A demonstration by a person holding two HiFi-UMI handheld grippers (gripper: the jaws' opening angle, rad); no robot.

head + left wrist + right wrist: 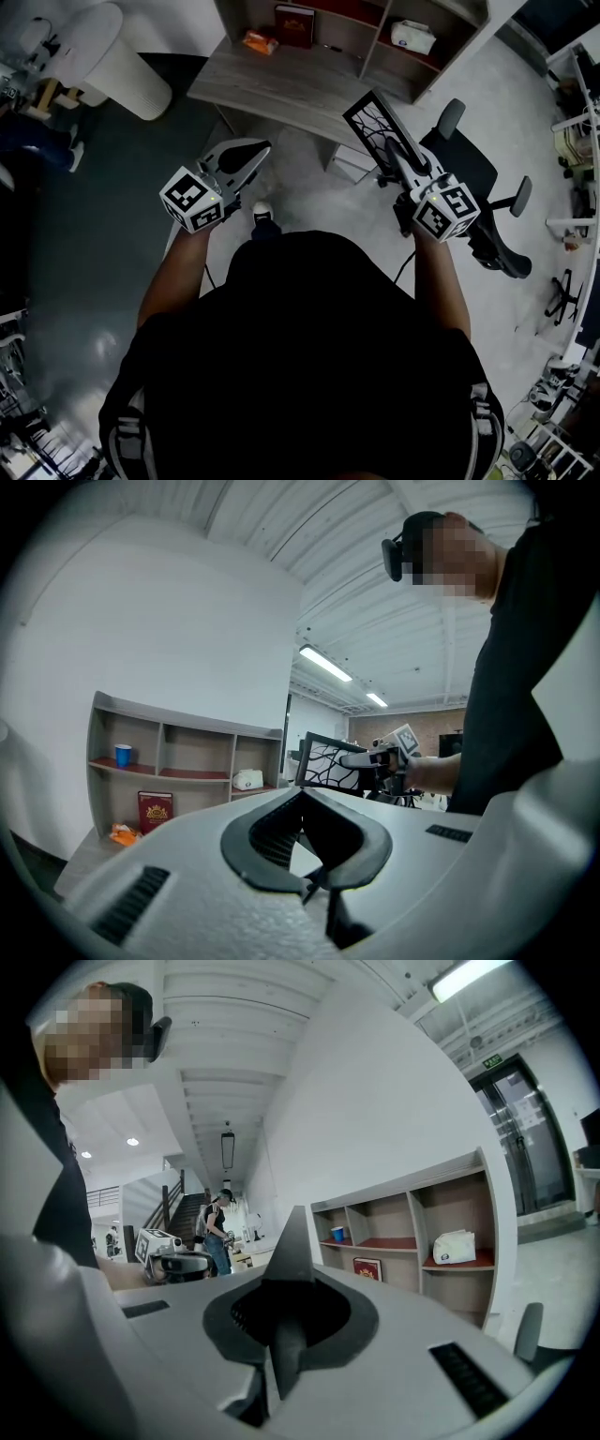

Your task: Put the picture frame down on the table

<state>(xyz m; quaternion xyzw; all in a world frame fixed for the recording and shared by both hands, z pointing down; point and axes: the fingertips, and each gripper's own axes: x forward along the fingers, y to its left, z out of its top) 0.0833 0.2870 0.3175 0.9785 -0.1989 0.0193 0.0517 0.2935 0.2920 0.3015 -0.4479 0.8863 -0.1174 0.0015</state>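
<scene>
The grey wooden table (281,84) lies just far of both tools, its near edge running left to right and its top bare up to the open-shelved wooden unit (366,28) at the back; pale floor is open between me and that edge; the black office chair (469,169) crowds my right; a white ribbed bin (117,61) stands far left; my right gripper (401,161) is clamped on the black-rimmed picture frame with a white, black-branched print (370,122), held on edge in the air just short of the table, long axis level and pointing far, face turned left; my left gripper (255,155) is closed on nothing, jaw tips together
</scene>
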